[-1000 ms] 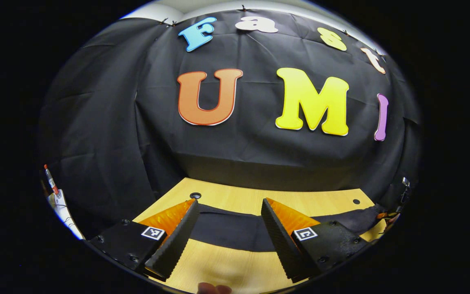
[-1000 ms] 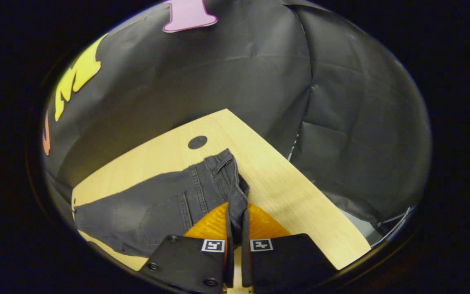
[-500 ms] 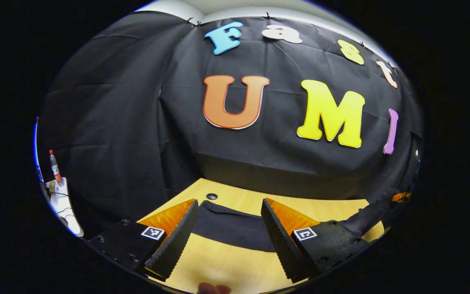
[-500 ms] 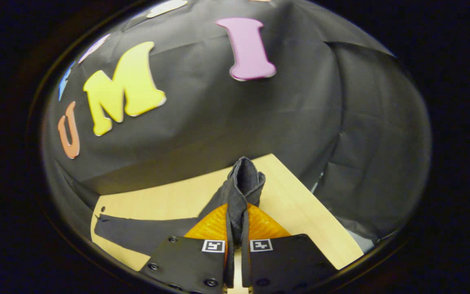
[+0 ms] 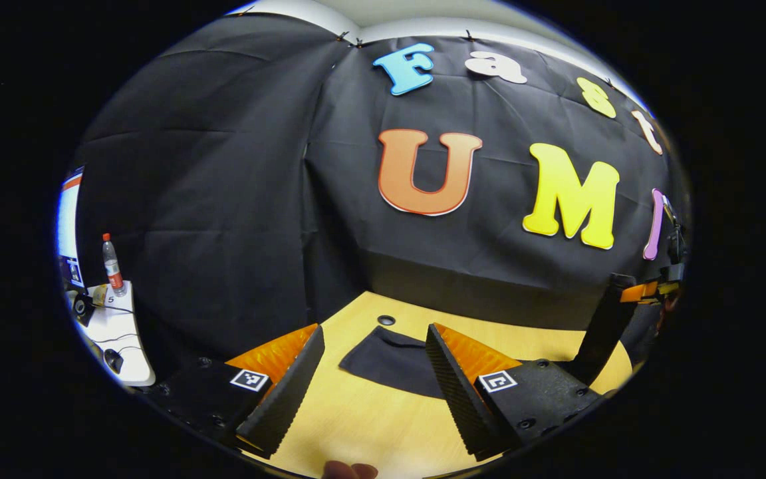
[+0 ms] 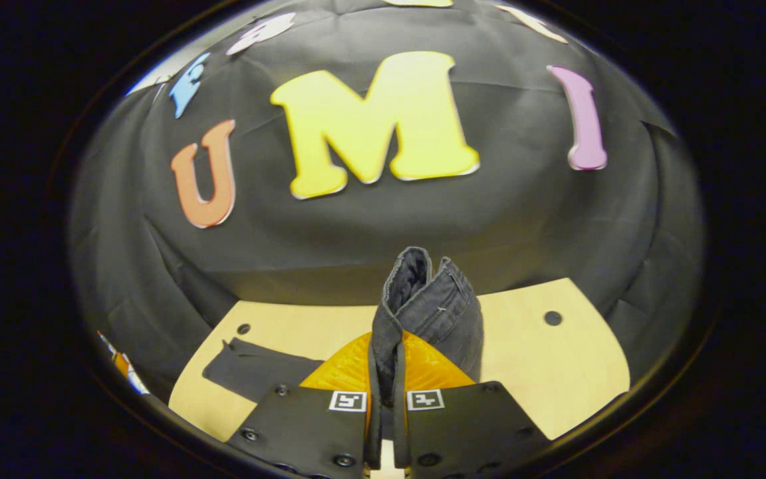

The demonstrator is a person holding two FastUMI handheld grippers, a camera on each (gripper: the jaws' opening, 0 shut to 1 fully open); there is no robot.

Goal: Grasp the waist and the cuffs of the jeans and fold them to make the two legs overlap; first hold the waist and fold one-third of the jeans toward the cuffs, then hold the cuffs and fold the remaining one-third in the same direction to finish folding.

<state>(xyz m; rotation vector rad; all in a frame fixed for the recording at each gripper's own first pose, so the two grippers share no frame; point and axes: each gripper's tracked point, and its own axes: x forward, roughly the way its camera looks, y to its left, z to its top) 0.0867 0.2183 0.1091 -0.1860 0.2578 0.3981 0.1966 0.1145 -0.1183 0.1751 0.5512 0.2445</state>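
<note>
**Waist end pinched & raised by right tongs; left tongs released**

The right tongs (image 6: 383,372) are clenched on the waist of the dark jeans (image 6: 423,303); both fingers are pressed on a doubled bunch of denim that stands up past the tips twd 12 o'clock in the right gripper view. The rest of the garment is seen trailing to the tabletop (image 6: 556,372), w/ the cuff end (image 6: 250,366) lying flat at approx 9 o'clock, near a small hole in the wood.

The left tongs (image 5: 373,369) are spread apart, nothing btwn the fingers. In the left gripper view the cuff end (image 5: 389,359) lies flat on the tabletop (image 5: 370,426) just beyond the tips at 12 o'clock; the right tongs (image 5: 645,291) are seen at 3 o'clock w/ fabric hanging below.

Handling, as judged: denim is soft and limp but fairly heavy, so sag and drag are to be expected; it isn't fragile. The thick seamed waistband is likely the surest hold. The cuffs should be taken at the hem, both layers together, or the legs may be pulled out of line.
</note>
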